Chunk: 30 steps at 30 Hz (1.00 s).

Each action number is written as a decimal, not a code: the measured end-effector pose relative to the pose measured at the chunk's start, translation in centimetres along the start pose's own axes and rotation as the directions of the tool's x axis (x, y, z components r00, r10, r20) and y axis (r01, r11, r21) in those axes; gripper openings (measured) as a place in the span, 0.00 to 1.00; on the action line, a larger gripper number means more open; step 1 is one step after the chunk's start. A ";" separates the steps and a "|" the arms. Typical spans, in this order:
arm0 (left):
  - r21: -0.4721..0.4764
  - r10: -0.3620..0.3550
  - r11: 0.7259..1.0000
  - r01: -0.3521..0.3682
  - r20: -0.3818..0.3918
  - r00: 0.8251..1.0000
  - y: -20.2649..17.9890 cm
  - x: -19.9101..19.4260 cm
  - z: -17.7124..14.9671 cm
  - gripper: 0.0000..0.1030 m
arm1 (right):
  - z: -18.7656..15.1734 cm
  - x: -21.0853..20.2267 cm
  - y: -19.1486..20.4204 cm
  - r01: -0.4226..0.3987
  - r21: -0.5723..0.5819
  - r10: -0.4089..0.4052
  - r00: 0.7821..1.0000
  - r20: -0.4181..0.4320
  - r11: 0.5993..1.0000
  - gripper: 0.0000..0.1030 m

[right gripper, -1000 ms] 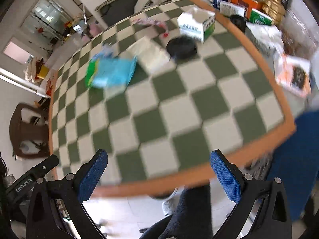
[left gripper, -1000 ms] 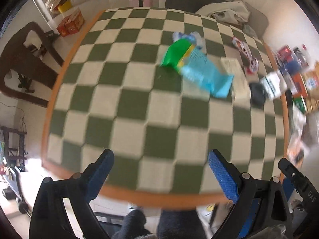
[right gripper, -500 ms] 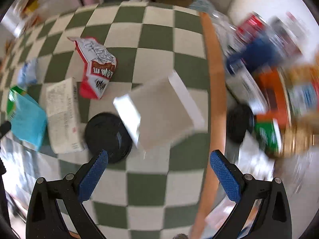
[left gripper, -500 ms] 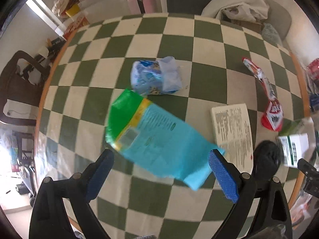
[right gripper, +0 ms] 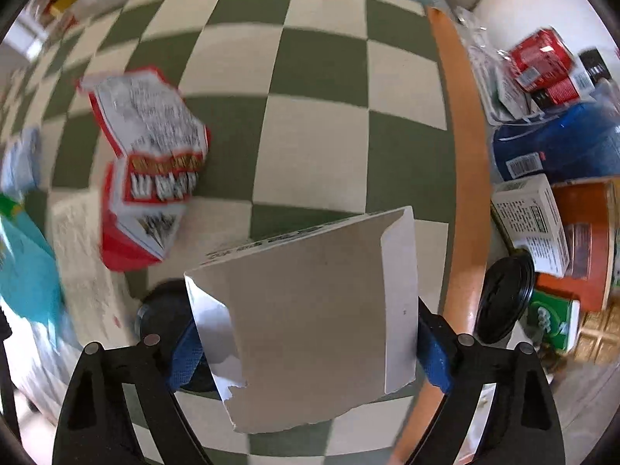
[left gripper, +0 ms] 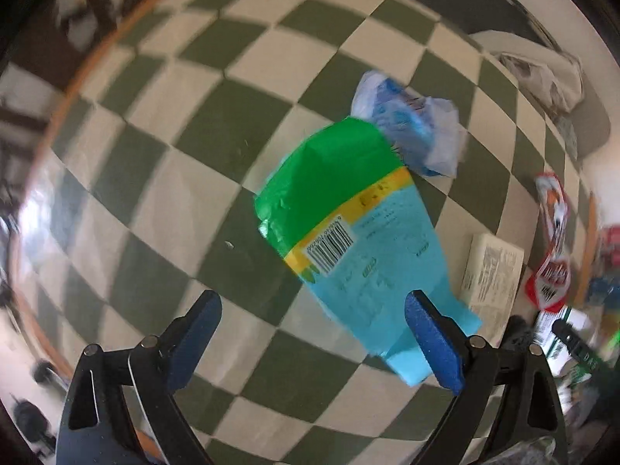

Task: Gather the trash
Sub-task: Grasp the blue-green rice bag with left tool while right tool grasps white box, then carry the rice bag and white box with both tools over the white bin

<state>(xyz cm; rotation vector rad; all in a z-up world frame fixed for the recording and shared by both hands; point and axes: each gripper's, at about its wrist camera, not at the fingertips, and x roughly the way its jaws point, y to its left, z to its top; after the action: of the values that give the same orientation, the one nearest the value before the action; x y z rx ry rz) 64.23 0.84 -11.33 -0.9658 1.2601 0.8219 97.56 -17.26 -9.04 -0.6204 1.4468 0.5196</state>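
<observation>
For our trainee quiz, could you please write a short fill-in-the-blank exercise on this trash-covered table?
1. The checked tablecloth is cream and ____.
2. The flat green-and-blue plastic packet has a yellow band and a printed ____.
3. The torn grey cardboard box sits between the right tongs' ____ pads.

Answers: green; barcode; blue

Green and blue packet [left gripper: 348, 228]: white barcode label, digits too blurred to read; faint print on the blue part, illegible. Red and white wrapper [right gripper: 149, 170]: bold lettering, smeared, unreadable. White carton beside the table [right gripper: 533, 224]: dense small print, illegible. Blue container [right gripper: 558, 147]: barcode sticker only.
</observation>
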 end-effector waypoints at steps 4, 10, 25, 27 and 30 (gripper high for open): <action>-0.045 -0.087 0.995 0.086 -0.022 0.996 -0.3 2.3 2.0 0.93 | 0.9 -1.1 -0.6 -0.038 0.090 0.034 0.998 0.050 0.995 0.90; 0.088 -0.043 0.995 0.038 0.052 0.998 -3.4 3.3 3.7 0.47 | 1.8 -1.1 -0.1 -0.049 0.132 0.042 0.997 0.058 0.990 0.90; 0.349 0.030 0.922 -0.167 0.365 0.930 -3.0 -6.6 0.6 0.14 | -2.1 -5.8 0.3 -0.041 0.206 0.006 0.985 0.170 0.978 0.89; 0.358 0.037 0.914 -0.192 0.398 0.917 -2.1 -7.7 0.2 0.14 | -3.3 -6.6 0.9 -0.057 0.209 0.018 0.983 0.184 0.976 0.89; 0.368 0.028 0.909 -0.196 0.416 0.909 -0.5 -9.6 -1.4 0.14 | -5.8 -7.9 2.4 -0.080 0.206 0.037 0.978 0.204 0.975 0.89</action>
<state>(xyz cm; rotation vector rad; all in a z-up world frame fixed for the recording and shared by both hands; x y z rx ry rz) 62.80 -0.53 -1.82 -0.3636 1.0702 0.7631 91.17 -19.07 -1.50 -0.3456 1.3116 0.4518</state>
